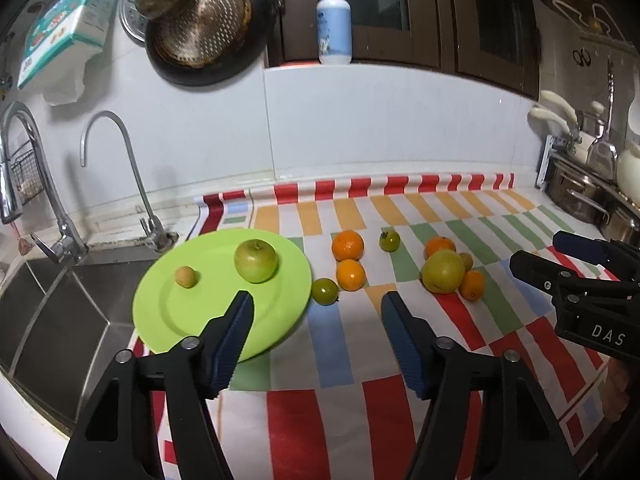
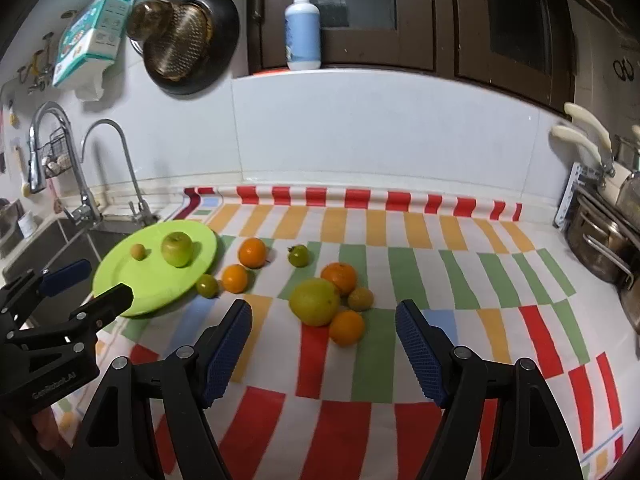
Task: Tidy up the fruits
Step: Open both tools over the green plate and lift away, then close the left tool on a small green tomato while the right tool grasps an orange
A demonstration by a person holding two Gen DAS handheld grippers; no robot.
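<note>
A lime green plate [image 1: 224, 320] by the sink holds a green apple [image 1: 256, 261] and a small yellow fruit [image 1: 185, 277]. My left gripper [image 1: 317, 302] hovers open at the plate's right rim, nothing between its pads; a small green fruit [image 1: 325, 291] lies just ahead. Two oranges [image 1: 348, 245] and a green tomato [image 1: 389, 240] sit farther back. My right gripper [image 2: 323, 308] is open and empty, short of a cluster: a large yellow-green fruit [image 2: 315, 301], two oranges [image 2: 346, 327] and a small brown fruit [image 2: 360, 299].
A striped cloth [image 1: 332, 400] covers the counter. The steel sink [image 1: 60, 304] with two taps lies left of the plate. Pots [image 2: 600, 248] stand at the right edge. A pan and a tissue box hang on the wall; a pump bottle [image 1: 334, 20] stands on the ledge.
</note>
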